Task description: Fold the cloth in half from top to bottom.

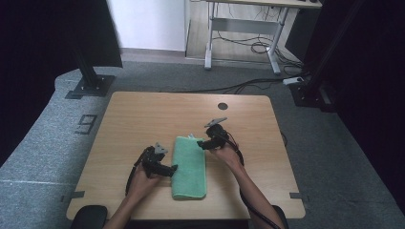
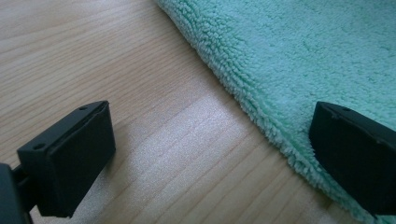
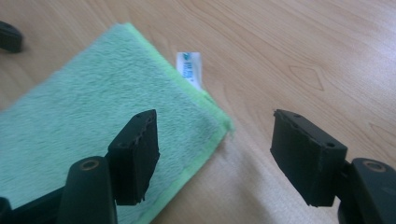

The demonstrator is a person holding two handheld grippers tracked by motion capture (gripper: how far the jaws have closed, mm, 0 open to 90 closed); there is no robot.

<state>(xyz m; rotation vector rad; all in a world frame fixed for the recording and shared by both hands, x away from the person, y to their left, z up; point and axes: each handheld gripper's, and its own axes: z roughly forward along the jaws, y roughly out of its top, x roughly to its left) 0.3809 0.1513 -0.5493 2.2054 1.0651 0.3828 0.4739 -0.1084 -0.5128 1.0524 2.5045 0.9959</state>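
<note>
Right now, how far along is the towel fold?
Done: the green towel already lies as a narrow folded strip on the wooden table. In hand: left gripper and right gripper straddle opposite edges, jaws open, nothing gripped. Left: probably grip and fold again.

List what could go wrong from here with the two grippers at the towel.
1. The left hand-held gripper is open astride the green towel's long edge, one jaw over bare wood; closing may pinch only the top layer or skid on the table.
2. The right hand-held gripper straddles the corner by the white label; it could catch just the label or the thin hem and slip.
3. Uneven grips may skew the folded towel.
</note>
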